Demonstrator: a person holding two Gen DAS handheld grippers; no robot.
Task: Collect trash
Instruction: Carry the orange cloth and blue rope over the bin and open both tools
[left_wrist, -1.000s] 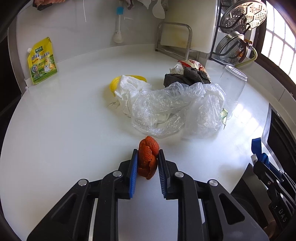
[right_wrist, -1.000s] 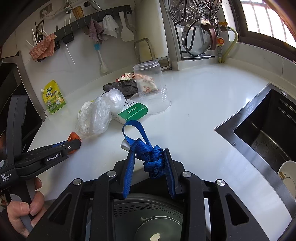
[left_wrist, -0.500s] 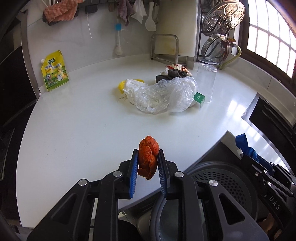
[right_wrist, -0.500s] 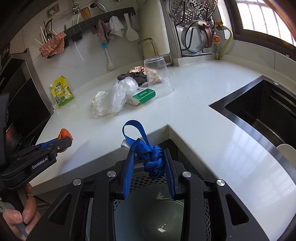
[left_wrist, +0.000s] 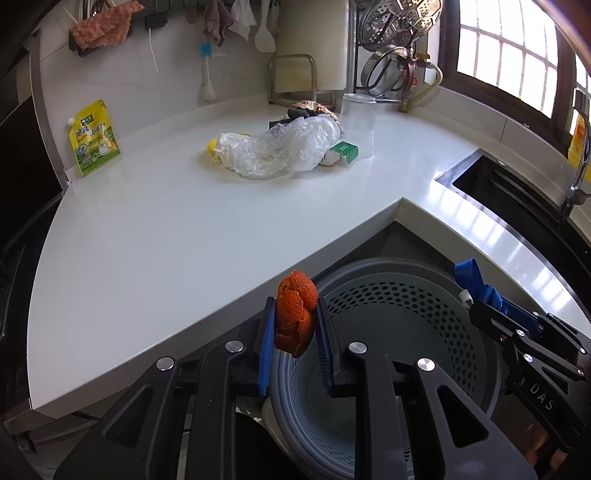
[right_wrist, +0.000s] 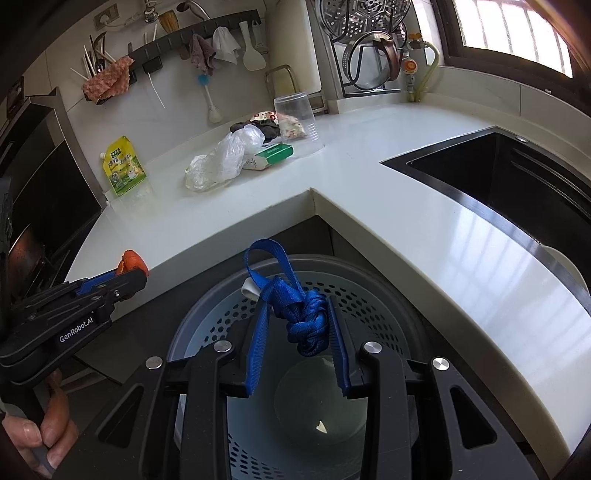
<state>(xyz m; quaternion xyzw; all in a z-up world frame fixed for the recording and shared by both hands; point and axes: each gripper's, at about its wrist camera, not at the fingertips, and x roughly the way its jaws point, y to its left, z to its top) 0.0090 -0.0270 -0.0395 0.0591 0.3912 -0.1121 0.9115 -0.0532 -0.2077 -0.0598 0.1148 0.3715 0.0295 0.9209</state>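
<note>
A white kitchen counter wraps round an inner corner, and its near edge cuts diagonally across, with open floor space below it. At the far left a yellow-green pouch leans against the wall, well apart from everything else, with a wide bare stretch of counter in front of it. Further along, mid-counter, lies a heap: a crumpled clear plastic bag, a green-and-white carton just beside it, and an upturned clear cup behind. Rags and utensils hang on the wall rail above.

Tucked into the counter's corner notch stands a grey perforated bin, its mouth open and nearly empty inside. The left gripper pinches an orange peel between its blue pads, held in the air at the bin's left rim, off the counter edge. To the right, the right gripper clamps a knotted blue strap, hanging directly over the bin's opening. Beyond it, on the right, a dark sink is sunk into the counter under the window.
</note>
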